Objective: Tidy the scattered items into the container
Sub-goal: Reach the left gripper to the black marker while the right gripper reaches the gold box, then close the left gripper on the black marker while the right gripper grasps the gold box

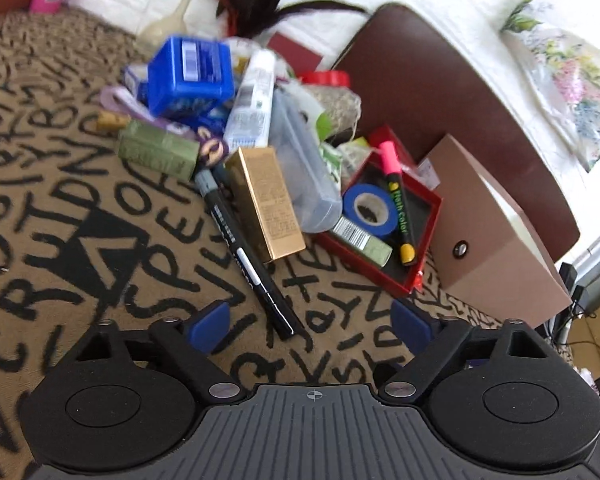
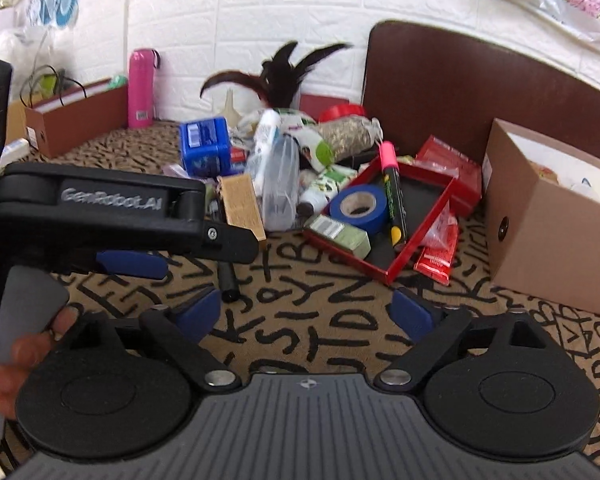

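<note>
Gold box (image 1: 265, 204), black marker (image 1: 247, 256) crowd red tray (image 1: 428, 236).

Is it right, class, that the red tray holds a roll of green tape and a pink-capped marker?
Not quite. The roll of tape in the red tray is blue, not green, as the left wrist view shows. The pink-capped marker does lie in the tray beside it.
</note>
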`<state>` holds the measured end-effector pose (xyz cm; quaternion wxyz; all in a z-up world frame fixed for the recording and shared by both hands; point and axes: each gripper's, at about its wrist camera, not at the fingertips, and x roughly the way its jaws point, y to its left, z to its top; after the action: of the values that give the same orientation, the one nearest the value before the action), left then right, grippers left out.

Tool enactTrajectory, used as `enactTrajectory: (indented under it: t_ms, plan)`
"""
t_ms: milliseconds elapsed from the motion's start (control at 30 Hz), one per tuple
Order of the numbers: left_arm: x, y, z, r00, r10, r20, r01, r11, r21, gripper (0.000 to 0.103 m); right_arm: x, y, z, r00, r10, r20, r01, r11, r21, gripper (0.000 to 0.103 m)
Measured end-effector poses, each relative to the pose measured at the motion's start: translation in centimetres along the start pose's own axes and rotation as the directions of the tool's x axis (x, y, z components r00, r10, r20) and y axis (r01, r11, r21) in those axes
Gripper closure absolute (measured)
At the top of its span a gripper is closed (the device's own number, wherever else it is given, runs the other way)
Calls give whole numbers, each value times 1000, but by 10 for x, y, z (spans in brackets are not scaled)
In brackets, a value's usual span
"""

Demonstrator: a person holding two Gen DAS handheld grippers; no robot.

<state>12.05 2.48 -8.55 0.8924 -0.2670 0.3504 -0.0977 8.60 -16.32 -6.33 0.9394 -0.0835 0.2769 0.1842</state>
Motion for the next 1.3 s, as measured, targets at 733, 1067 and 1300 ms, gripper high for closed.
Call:
enactTrajectory:
  t_ms: [733,1067,1300]
  plan:
    - [-2,40,17,992,128,-3,-127,990,53,85,81,28,17,988,127,-89,-124,992,34,43]
    - [0,51,23,994,110,14,-110,993,30,70,105,40,32,989,123,-83,-125,992,-10,65]
    - [-7,49,17,994,109,-17,-108,992,64,91,93,41,28,987,134,-92,-136,990,-19,70]
